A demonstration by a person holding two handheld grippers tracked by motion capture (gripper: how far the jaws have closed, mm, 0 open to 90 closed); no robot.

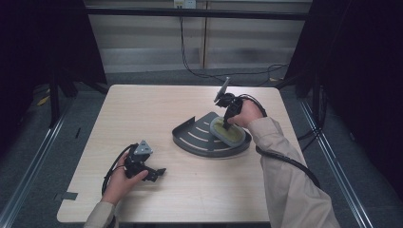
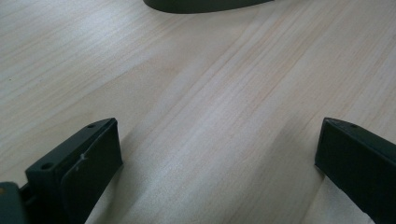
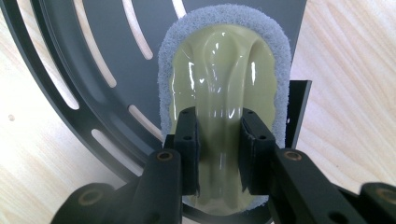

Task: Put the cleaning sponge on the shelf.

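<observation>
A dark grey quarter-round slotted shelf tray [image 1: 199,137] lies on the wooden table, right of centre. On it rests a scrubber [image 1: 227,132] with a glossy yellow-green handle ridge and a grey abrasive pad [image 3: 219,93]. My right gripper [image 1: 229,122] points down onto it, and its jaws are shut on the raised handle ridge [image 3: 219,140]. At the front left of the table a hand holds my left gripper [image 1: 159,173] low over the wood. Its jaws [image 2: 217,149] stand wide open over bare tabletop, with the tray's edge [image 2: 205,4] farther ahead.
The tray [image 3: 70,70] has long curved slots and an upright wall along its straight sides. Black cables trail from both grippers. Dark frame posts stand at both sides of the table, and a cable hangs down the back wall.
</observation>
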